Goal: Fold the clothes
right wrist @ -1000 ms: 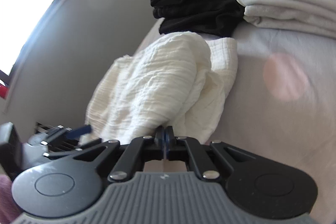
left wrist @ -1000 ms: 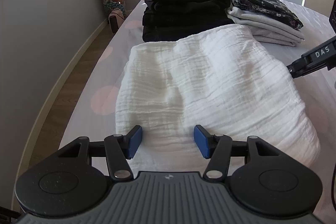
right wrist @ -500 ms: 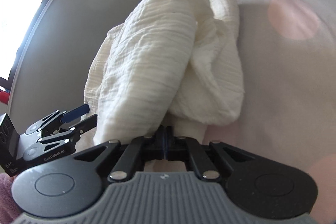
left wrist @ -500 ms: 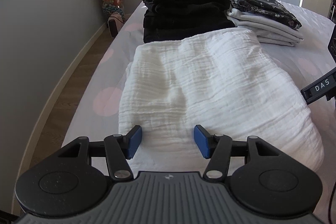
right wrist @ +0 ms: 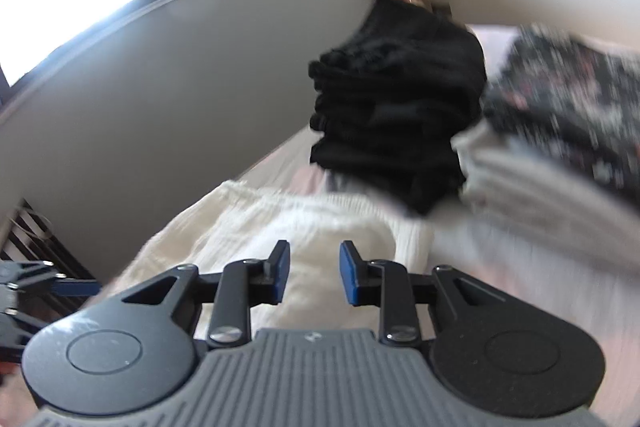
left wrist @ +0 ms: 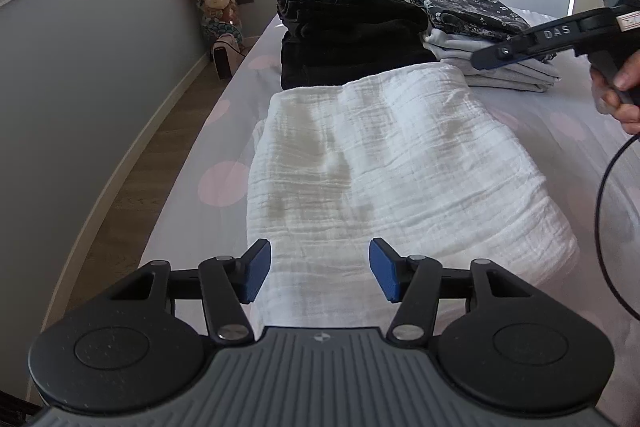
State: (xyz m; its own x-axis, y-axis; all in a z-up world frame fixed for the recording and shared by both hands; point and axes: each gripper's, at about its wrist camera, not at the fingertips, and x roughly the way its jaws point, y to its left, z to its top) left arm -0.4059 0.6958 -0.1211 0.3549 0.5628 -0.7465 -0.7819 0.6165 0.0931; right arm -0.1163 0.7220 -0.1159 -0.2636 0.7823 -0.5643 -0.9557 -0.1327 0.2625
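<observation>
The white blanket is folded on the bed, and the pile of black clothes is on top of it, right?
Not quite. The white blanket is folded on the bed, but the pile of black clothes sits on the bed behind the blanket, at its far edge, not on top of it. The left wrist view shows this.

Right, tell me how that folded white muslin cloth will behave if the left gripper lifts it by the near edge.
The white muslin cloth looks soft and crinkled, so it would likely droop and unfold. Its layers lie loose, so the open left gripper may catch only the top ones. It probably weighs little and would drag on the bedsheet rather than slide.
</observation>
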